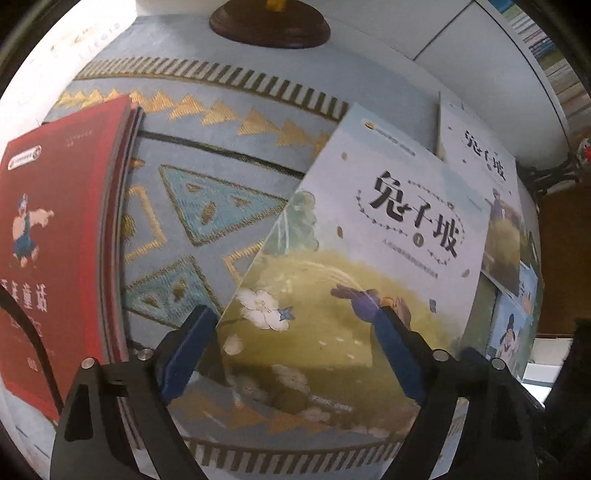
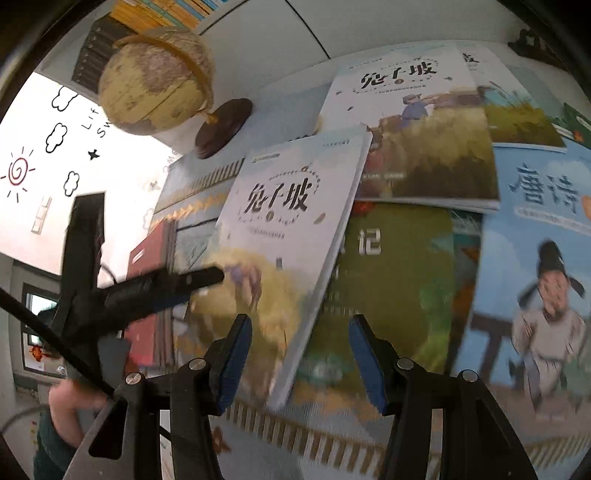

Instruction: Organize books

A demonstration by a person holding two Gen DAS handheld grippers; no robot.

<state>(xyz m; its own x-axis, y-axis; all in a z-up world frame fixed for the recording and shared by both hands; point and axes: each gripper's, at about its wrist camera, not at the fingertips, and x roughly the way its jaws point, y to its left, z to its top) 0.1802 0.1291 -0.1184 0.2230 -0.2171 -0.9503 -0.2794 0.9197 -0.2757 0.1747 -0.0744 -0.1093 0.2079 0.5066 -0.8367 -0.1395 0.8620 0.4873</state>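
Observation:
A pale book with a rabbit and flowers on its cover (image 1: 369,258) lies slanted on the patterned blue cloth (image 1: 207,166), its right side resting on other books. My left gripper (image 1: 293,352) hangs over its lower part, jaws wide open, the left pad (image 1: 188,350) at the book's edge and the right pad (image 1: 399,354) above the cover. In the right wrist view the same book (image 2: 280,221) has its near corner between my right gripper's (image 2: 301,358) open pads, which do not press on it. A stack of red books (image 1: 55,240) lies to the left.
A second pale book (image 2: 413,122), a green book (image 2: 388,277) and a blue book with a robed figure (image 2: 535,240) overlap on the right. A globe (image 2: 155,81) on a dark wooden base (image 1: 269,22) stands at the back. A hand (image 2: 66,402) holds the left gripper (image 2: 166,291).

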